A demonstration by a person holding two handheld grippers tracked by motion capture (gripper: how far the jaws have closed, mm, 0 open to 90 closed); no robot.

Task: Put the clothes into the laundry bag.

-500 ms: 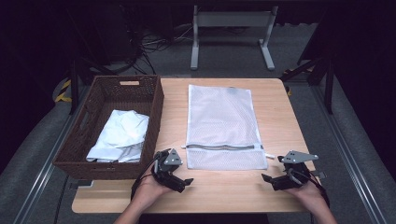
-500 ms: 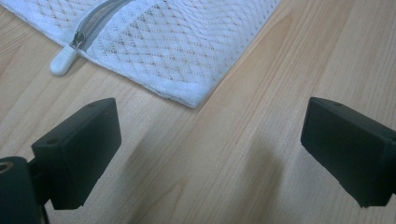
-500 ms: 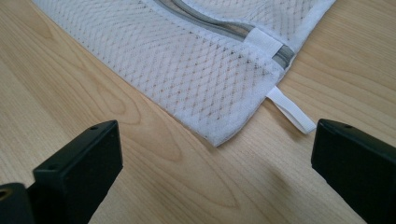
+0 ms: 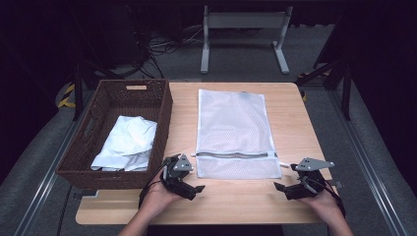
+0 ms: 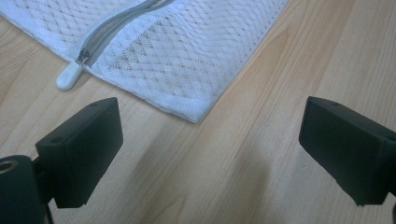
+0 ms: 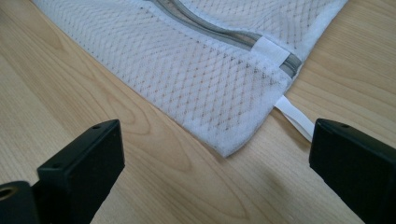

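High view. Mesh bag [image 4: 233,132] flat at desk [image 4: 295,118] centre, zipper end toward near edge; wicker basket [image 4: 115,132] along left edge, white cloth [image 4: 127,142] inside. Left gripper [image 4: 192,189] near bag's near-left corner, right gripper [image 4: 282,189] near its near-right corner, both close to near edge, neither touching bag. Surface: light wood grain, bare apart from these. Room: dark, grey floor, metal stand legs [image 4: 243,34] and cables beyond far edge.

Left gripper view. Jaws wide apart, nothing between. Bag corner [image 5: 196,109] ahead on desk; zipper pull [image 5: 68,77] white, at bag's side edge. Likely risk: thin mesh lying flat on smooth wood, so a pinch taking only the top layer, or sliding the bag instead of lifting it.

Right gripper view. Jaws wide apart, nothing between. Other bag corner [image 6: 226,147] ahead; white loop [image 6: 294,116] sticking out beside it. Likely risk: pad catching the loop rather than the corner; uneven pulls from the two sides skewing or bunching the bag toward basket or off near edge.
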